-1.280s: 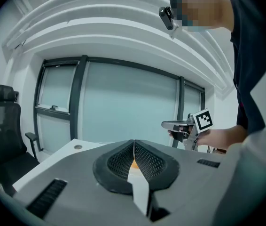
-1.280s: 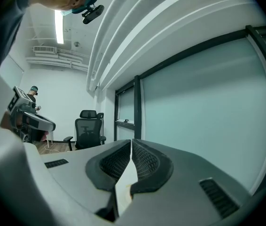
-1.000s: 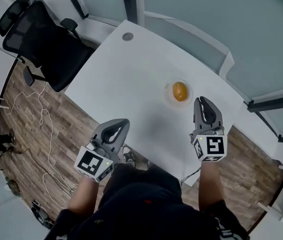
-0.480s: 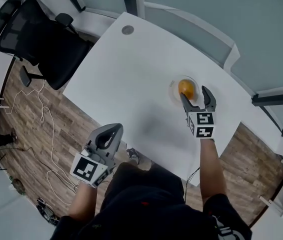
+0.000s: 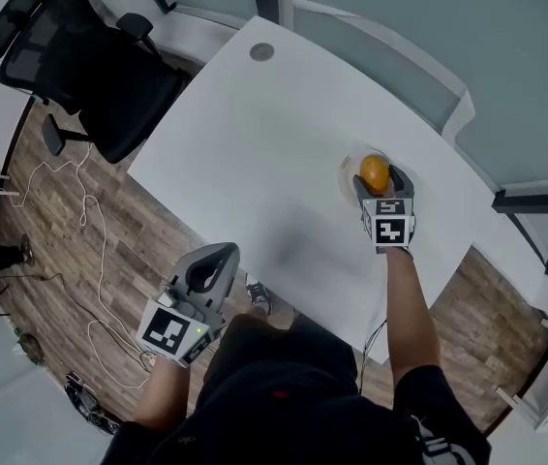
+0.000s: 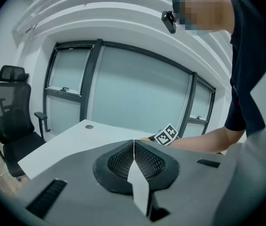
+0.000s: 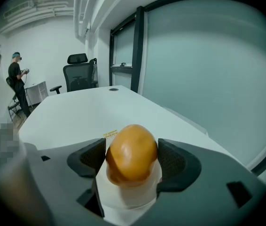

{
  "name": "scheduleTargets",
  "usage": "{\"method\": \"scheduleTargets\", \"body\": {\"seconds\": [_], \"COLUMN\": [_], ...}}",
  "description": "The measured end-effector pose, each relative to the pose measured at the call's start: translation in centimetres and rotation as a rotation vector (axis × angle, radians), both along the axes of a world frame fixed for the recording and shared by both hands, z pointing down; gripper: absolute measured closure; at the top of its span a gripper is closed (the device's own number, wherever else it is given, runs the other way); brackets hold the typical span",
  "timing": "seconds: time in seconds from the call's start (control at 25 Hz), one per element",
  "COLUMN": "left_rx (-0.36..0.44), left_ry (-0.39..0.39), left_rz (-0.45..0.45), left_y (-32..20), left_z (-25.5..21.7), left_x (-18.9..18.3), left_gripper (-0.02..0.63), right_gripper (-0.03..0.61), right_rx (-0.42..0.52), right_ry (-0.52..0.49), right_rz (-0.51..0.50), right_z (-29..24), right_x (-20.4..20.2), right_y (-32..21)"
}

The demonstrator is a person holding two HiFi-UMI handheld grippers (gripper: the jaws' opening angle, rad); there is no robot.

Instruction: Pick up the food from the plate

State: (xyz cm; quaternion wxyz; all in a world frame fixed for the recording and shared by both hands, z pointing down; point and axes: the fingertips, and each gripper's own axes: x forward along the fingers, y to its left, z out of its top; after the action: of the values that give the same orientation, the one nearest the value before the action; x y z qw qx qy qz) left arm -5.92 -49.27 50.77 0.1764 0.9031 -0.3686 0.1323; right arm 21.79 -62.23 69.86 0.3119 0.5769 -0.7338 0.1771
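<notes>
Down at the plate point(image 5: 345, 174), the right gripper point(image 7: 132, 149) has its jaws spread wide, one on each side of the orange oval food point(image 7: 132, 155). They have just been opening, and the food stands between them. It sits close against the left pad, perhaps touching it, with a thin gap at the other, so nothing is clamped. Whether it is a fruit or a bun is hard to tell from its smooth glossy skin. It rests on the small pale plate near the far right edge of the white table point(image 5: 255, 143).

From the head view, the right gripper point(image 5: 379, 184) tips downward onto the plate. Its marker cube point(image 5: 388, 223) sits just behind, and the bare forearm point(image 5: 410, 308) is stretched well forward over the table.

The left gripper point(image 6: 134, 142) has its jaws pressed together with nothing between them. The left hand holds it point(image 5: 214, 264) back and low, just off the table's near edge above the wooden floor point(image 5: 80, 231), pointing forward and slightly down.

A black office chair point(image 5: 80, 76) stands beyond the table's left corner, and cables point(image 5: 90, 260) trail over the floor
</notes>
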Motion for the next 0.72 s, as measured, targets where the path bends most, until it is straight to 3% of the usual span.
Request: {"method": "scheduleTargets", "body": {"seconds": [0.32,0.72], "left_rx": [0.034,0.121], "left_ry": [-0.007,0.05], "left_rz": [-0.025,0.02], "left_y": [1.0,2.4], "left_z": [-1.3,-6.8], "left_x": [-2.4,-2.0], "left_gripper": [0.591,0.591], "right_gripper": [0.23,0.23], "right_rx": [0.089,0.324], "right_ry": [0.012,-0.015], "right_rz": [0.022,0.013], "right_z": [-3.4,-17.5], "right_x": [-1.0,-3.4], "right_y": [0.4,5.8]}}
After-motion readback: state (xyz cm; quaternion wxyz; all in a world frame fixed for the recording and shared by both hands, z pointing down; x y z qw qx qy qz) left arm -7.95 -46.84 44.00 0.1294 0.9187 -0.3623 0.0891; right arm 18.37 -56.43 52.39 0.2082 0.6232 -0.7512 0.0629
